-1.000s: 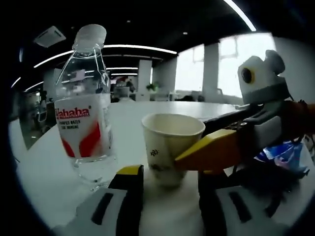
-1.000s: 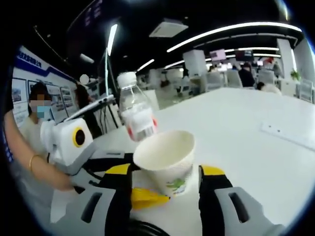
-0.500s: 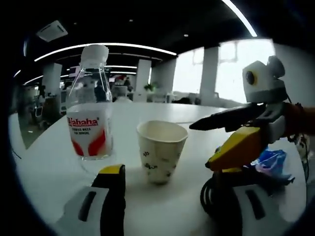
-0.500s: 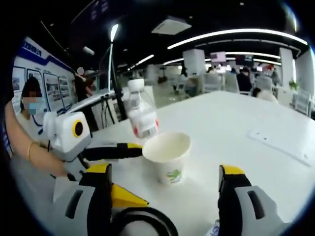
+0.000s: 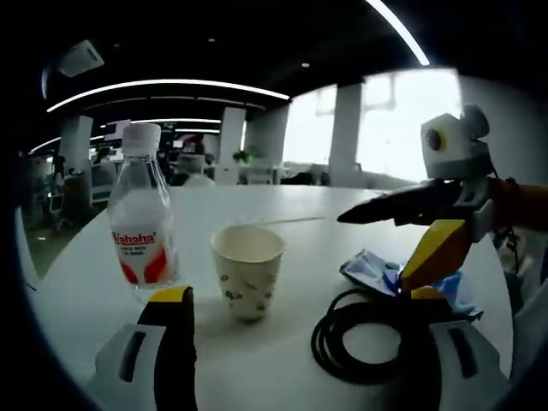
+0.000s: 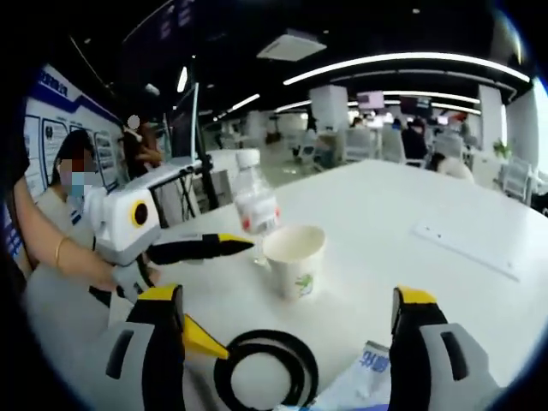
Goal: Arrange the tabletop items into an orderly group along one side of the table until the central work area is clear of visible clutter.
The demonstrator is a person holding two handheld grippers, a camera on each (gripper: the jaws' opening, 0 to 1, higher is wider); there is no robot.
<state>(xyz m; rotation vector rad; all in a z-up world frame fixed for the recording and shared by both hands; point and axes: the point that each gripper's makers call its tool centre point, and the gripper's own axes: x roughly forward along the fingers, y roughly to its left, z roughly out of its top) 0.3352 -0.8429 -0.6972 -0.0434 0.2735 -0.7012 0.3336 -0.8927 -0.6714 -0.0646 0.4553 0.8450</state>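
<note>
With both the left gripper (image 5: 300,342) and right gripper (image 6: 287,334) being held spread, the paper cup (image 5: 247,270) beside the water bottle (image 5: 141,218) is being left standing, and the black cable (image 5: 364,338) should be gathered next.

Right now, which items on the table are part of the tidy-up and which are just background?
Job items:
water bottle
paper cup
black cable coil
blue wrapper

Background:
white table
flat white strip on the table's far side
office desks and chairs behind
</note>
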